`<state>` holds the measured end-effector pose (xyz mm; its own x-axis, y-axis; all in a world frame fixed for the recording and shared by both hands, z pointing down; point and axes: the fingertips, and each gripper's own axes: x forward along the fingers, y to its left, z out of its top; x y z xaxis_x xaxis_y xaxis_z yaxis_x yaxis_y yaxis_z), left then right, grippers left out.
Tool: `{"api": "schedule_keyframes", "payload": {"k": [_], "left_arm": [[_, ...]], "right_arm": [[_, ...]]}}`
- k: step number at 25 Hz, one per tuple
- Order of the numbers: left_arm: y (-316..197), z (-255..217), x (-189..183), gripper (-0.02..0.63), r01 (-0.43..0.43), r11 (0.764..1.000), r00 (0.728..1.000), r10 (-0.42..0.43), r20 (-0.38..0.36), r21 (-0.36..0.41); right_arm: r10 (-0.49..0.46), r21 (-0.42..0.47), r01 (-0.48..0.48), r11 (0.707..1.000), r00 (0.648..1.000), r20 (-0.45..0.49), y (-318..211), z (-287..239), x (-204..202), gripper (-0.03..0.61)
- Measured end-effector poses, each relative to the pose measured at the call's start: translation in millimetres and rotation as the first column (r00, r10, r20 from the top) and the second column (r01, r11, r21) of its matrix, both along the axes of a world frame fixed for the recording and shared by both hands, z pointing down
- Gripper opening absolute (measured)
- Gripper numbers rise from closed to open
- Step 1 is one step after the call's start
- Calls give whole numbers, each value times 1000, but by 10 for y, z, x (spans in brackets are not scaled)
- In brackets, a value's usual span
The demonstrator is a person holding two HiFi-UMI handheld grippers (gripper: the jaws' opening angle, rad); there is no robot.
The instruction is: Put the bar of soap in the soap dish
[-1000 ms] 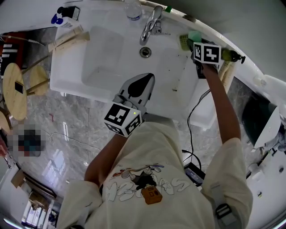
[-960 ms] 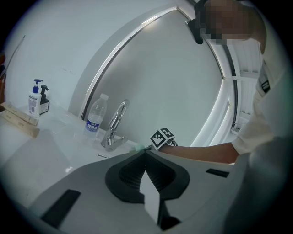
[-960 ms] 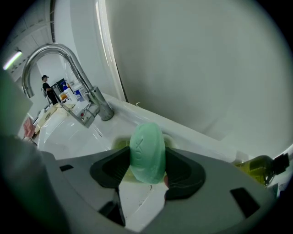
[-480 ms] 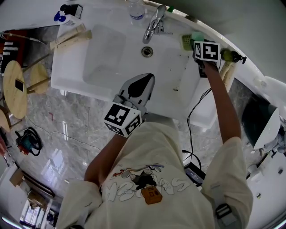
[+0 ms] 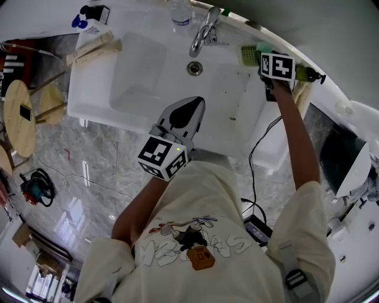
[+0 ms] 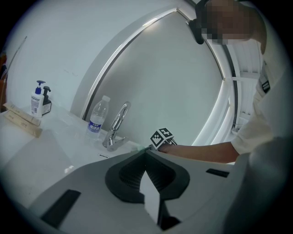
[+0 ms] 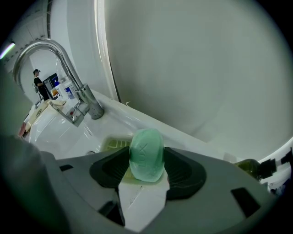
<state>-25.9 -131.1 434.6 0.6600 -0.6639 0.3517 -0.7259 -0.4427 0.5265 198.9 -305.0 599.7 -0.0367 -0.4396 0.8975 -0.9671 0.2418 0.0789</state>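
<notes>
A pale green bar of soap [image 7: 146, 154] stands on edge between the jaws of my right gripper [image 7: 146, 160], which is shut on it. Just below and left of the soap lies the yellow-green slatted soap dish [image 7: 113, 144], on the sink's back ledge. In the head view the right gripper [image 5: 266, 52] reaches to the ledge right of the faucet, with the soap [image 5: 262, 47] over the dish [image 5: 249, 55]. My left gripper [image 5: 185, 115] hovers over the sink's front edge. Its jaws meet in the left gripper view [image 6: 145, 153] with nothing between them.
A chrome faucet [image 5: 201, 31] and a water bottle [image 5: 180, 12] stand at the back of the white sink [image 5: 136, 77], whose drain [image 5: 194, 68] lies below the faucet. Pump bottles [image 5: 89, 18] sit far left, a dark green bottle [image 5: 305, 73] right of the dish. Wooden stools [image 5: 21, 118] stand left.
My right gripper with the soap has edged slightly up and to the right along the back ledge. The left gripper has stayed where it was.
</notes>
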Motion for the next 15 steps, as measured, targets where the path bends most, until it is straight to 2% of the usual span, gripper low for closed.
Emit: {"api": "schedule_keyframes", "payload": {"k": [15], "left_arm": [[15, -27, -35, 8, 6, 1000, 1000, -6, -4, 6]], "right_arm": [[28, 36, -27, 999, 1000, -8, -48, -124, 38, 241]]}}
